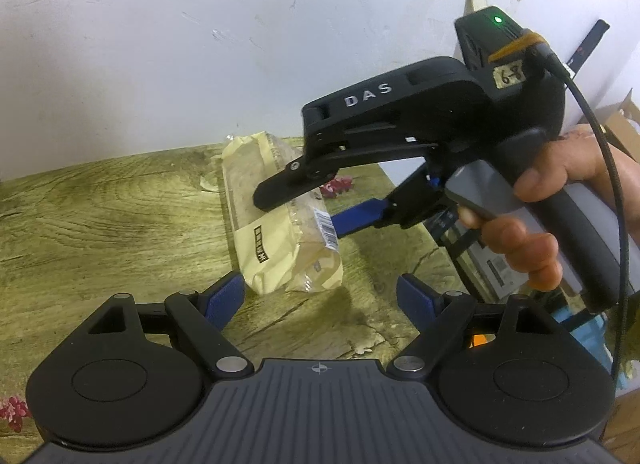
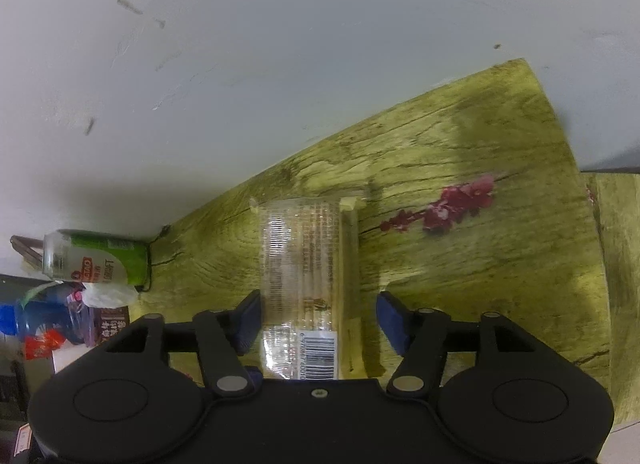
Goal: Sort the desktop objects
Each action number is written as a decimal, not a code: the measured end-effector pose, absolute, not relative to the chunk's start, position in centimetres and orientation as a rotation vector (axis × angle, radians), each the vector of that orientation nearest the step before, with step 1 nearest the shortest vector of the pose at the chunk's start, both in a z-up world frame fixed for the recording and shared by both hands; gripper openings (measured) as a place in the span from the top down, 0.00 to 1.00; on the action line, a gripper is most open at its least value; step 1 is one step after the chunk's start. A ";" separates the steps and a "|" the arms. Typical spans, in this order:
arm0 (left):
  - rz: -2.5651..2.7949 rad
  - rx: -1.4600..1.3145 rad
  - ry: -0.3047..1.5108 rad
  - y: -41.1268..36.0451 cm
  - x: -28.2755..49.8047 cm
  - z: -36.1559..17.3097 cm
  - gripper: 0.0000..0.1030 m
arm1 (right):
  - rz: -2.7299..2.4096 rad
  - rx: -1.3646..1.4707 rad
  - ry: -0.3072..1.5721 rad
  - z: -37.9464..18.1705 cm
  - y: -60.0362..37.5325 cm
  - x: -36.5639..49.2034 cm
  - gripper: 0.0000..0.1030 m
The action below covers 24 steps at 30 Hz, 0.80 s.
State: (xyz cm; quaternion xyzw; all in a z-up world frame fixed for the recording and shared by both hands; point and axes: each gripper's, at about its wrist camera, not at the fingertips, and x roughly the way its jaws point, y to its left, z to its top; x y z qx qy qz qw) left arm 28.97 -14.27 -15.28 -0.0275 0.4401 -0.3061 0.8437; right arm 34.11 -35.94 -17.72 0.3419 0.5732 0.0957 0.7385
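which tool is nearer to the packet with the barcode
Right. The right tool straddles the barcoded packet, fingers on either side, a gap on the right. The left tool sits open just short of its near end, not around it.

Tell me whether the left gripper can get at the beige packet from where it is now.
Probably yes, but crowded. The beige packet lies on the table just ahead of the open left gripper, nothing between. The right gripper already straddles it, so both would clash.

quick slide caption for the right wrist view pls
Right tongs open astride a barcoded snack packet lying on the wood-grain table, a green can at its far left edge.
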 end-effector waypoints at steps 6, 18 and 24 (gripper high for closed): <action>-0.648 -0.049 0.933 -14.5 29.1 -15.6 0.18 | 0.196 0.767 1.242 -17.9 -36.7 33.6 0.33; -0.660 -0.041 0.924 -14.9 28.9 -15.3 0.18 | 0.122 0.723 1.210 -16.8 -38.7 32.0 0.29; -0.670 -0.035 0.918 -15.3 28.7 -15.1 0.18 | 0.069 0.681 1.192 -16.3 -39.6 31.3 0.27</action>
